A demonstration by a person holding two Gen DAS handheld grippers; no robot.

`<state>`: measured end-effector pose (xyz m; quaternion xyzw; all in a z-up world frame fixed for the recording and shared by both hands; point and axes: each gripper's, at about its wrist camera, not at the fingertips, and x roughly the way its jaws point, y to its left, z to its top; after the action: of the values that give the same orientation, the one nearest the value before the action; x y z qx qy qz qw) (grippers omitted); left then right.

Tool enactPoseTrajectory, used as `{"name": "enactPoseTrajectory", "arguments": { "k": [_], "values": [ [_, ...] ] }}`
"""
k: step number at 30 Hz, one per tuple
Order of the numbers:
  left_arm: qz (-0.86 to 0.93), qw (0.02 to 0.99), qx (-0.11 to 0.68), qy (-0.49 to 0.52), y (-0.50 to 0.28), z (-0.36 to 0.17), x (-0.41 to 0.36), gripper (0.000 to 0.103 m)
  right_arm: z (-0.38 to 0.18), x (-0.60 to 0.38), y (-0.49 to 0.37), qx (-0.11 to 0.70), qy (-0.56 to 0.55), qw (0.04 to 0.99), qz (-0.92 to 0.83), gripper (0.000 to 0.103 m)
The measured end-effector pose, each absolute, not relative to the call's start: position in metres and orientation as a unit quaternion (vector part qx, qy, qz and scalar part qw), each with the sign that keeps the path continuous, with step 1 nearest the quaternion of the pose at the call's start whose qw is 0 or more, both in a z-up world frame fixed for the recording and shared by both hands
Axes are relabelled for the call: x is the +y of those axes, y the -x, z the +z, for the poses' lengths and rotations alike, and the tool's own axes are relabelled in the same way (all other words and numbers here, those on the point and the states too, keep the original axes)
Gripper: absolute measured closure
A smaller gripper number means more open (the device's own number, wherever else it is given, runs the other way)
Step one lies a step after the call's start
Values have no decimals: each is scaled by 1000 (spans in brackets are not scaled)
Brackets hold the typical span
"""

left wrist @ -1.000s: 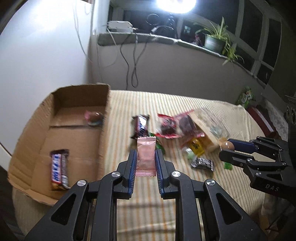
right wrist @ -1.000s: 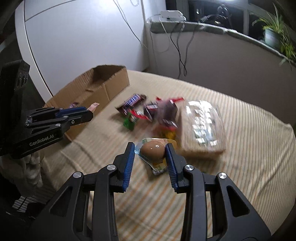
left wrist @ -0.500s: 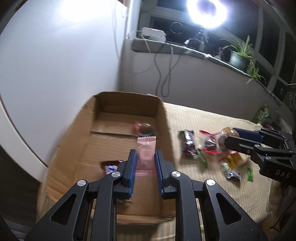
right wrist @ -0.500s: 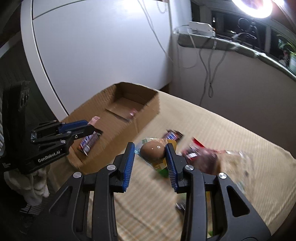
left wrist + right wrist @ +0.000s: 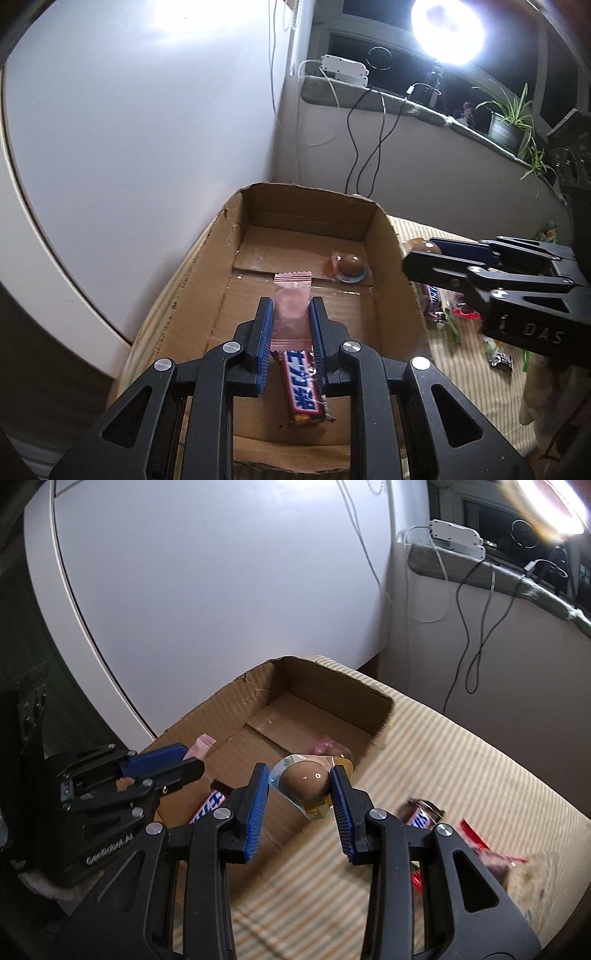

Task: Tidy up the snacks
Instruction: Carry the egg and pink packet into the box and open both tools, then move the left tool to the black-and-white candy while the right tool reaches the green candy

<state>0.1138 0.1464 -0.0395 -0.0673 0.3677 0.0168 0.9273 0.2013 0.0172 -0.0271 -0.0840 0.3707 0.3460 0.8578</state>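
My left gripper [image 5: 291, 314] is shut on a pink snack packet [image 5: 291, 308] and hangs over the open cardboard box [image 5: 402, 280]. Inside the box lie a Snickers bar [image 5: 304, 387] and a packaged brown egg [image 5: 349, 266]. My right gripper [image 5: 299, 781] is shut on another packaged brown egg [image 5: 304, 781], held above the box's near right wall [image 5: 280, 819]. In the right wrist view the left gripper [image 5: 184, 760] shows at the left with the pink packet [image 5: 201, 746]. The left wrist view shows the right gripper [image 5: 424, 251] beside the box.
Loose snacks lie on the striped cloth right of the box: a second Snickers bar [image 5: 421, 816], red packets [image 5: 476, 843] and a small dark sweet [image 5: 500, 360]. A white curved wall stands behind the box. Cables [image 5: 364, 136] hang from a sill holding a potted plant [image 5: 511, 125].
Both grippers have swept left from the snack pile to the box, each keeping its item. The left one now hangs over the box floor; the right one has reached the box's wall.
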Motion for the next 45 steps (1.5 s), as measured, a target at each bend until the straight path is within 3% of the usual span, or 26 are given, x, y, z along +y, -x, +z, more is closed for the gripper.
{"name": "enactPoseTrajectory", "arguments": {
  "k": [12,16,20,23,24,45],
  "values": [
    [24,924,374,70,-120,-44,151,84,-43,38,-221,383,92,851,347,67],
    [26,924,374,71,-120,-44,151,84,-40,36,-222,379,87,854,344,52],
    [29,924,374,71,-118,-43,151,77,-34,30,-220,372,82,859,341,50],
    [33,925,371,70,-116,-42,150,60,-30,24,-218,369,77,863,337,42],
    [35,926,369,71,-115,-41,150,60,-29,21,-217,367,75,864,336,41],
    [-16,939,339,63,-86,-16,99,60,-7,-117,-158,345,40,901,260,40]
  ]
}}
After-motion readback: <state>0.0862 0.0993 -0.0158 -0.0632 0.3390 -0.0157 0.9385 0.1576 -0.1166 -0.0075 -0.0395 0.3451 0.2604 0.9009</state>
